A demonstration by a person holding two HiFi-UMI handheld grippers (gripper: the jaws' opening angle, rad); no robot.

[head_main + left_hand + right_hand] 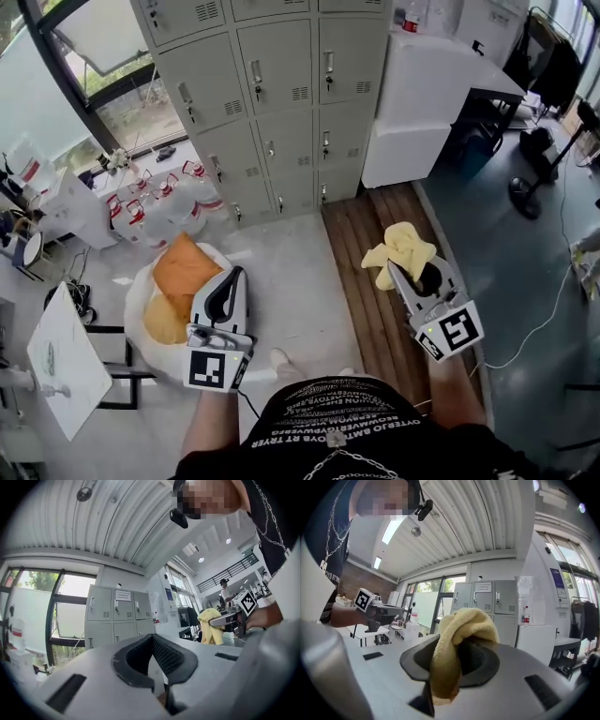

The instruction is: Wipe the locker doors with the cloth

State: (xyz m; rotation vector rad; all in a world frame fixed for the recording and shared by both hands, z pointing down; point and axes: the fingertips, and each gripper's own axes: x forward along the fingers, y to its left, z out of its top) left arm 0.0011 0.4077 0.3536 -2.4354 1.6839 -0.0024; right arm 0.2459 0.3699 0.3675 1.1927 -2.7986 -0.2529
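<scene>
The yellow terry cloth (405,247) is clamped in the right gripper (403,274), w/ the jaws closed on a fold of it. In the right gripper view the cloth (457,634) is seen bunched over the pads, w/ a short tail hanging below. The left gripper (232,277) is closed w/ nothing btwn its jaws and is held low over an orange bundle (183,267), cushion-like, which lies on a white rounded sack (141,309). The grey metal lockers (272,94) are well apart from both grippers. No door is touched yet, so the task is judged to be at its very start.

Risks, as judged:
- The cloth is gripped by one fold only. Once pressed and dragged on a door, it could be pulled out of the jaws, esp. on a long stroke.
- The bunch sits atop the tips and is not wrapped round them. If the angle is misjudged, bare plastic could be rubbed on the paint instead of cloth.
- The door handles (257,80) stick out, & loose terry could be snagged there.
- Clear water bottles w/ red caps (169,202) are stacked near the lockers' lower left doors. They could be knocked when those doors are reached.
- A white cable (548,314) lies on the floor at the right. A trip is poss. if the approach is made that way.
</scene>
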